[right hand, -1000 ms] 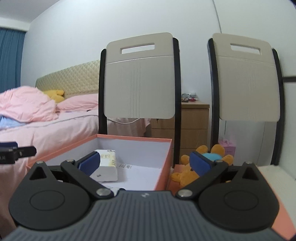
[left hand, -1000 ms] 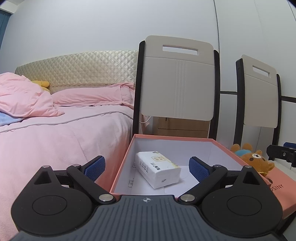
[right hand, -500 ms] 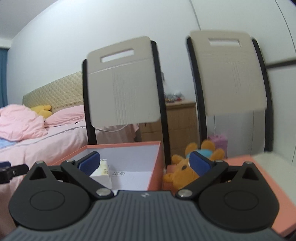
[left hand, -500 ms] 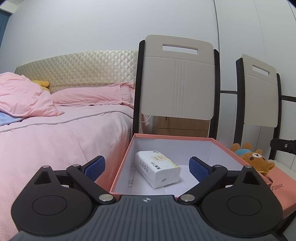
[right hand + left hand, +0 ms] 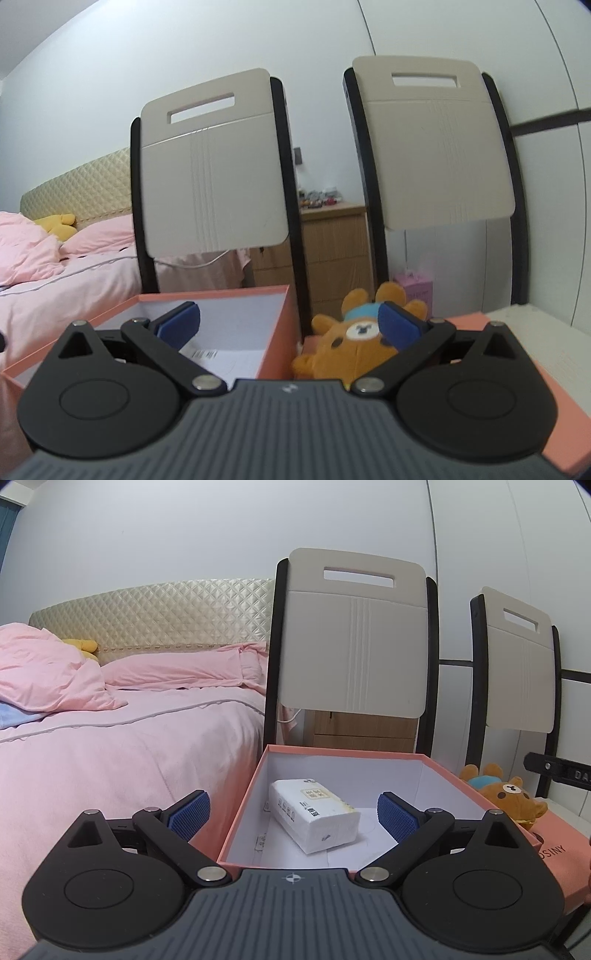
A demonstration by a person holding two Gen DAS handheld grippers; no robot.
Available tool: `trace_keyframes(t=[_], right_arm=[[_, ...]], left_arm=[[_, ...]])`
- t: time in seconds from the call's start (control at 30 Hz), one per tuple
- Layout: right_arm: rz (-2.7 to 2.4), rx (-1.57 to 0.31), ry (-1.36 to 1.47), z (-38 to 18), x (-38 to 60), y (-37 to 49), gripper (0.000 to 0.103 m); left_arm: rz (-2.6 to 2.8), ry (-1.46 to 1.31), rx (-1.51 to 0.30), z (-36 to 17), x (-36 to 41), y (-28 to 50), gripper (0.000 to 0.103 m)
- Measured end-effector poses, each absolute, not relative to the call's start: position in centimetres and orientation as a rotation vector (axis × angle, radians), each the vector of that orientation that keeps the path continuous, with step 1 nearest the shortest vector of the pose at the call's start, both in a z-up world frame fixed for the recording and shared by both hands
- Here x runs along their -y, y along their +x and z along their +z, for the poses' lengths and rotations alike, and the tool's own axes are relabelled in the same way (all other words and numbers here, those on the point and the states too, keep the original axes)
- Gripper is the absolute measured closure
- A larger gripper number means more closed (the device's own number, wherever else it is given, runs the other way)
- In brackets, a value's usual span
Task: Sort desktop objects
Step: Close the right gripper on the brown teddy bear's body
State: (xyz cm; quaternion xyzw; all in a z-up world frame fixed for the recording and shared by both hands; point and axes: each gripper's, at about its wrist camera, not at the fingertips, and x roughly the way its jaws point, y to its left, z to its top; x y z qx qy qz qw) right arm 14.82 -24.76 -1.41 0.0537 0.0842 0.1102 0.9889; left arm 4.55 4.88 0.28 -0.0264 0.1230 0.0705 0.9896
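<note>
A salmon-pink open box (image 5: pixel 243 805) with a white inside holds a white tissue pack (image 5: pixel 314 818). My left gripper (image 5: pixel 293 814) hangs open just before the box, its blue pads either side of the pack but short of it. To the right of the box a brown plush bear (image 5: pixel 513 799) lies on the flat pink lid (image 5: pixel 557 853). In the right wrist view the same bear (image 5: pixel 354 347) sits close ahead, right of the box wall (image 5: pixel 275 339). My right gripper (image 5: pixel 290 323) is open; its right pad overlaps the bear's head in the view, nothing held.
Two beige chair backs (image 5: pixel 354 642) (image 5: pixel 436 147) stand behind the table. A bed with pink bedding (image 5: pixel 110 746) lies to the left. A wooden nightstand (image 5: pixel 332 254) stands between the chairs. Part of the right gripper (image 5: pixel 557 771) juts in at the left view's right edge.
My right gripper has swung to the right and moved closer to the bear, which now fills the space near its right pad. The left gripper has stayed still.
</note>
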Motion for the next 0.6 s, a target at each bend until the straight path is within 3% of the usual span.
trace_keyframes(t=[0.6], right_arm=[[0.083,-0.391,0.082,-5.1,27.4,25.7,0.000]], left_arm=[[0.136,-0.046,-0.259,-0.2,-5.0,4.7,0.004]])
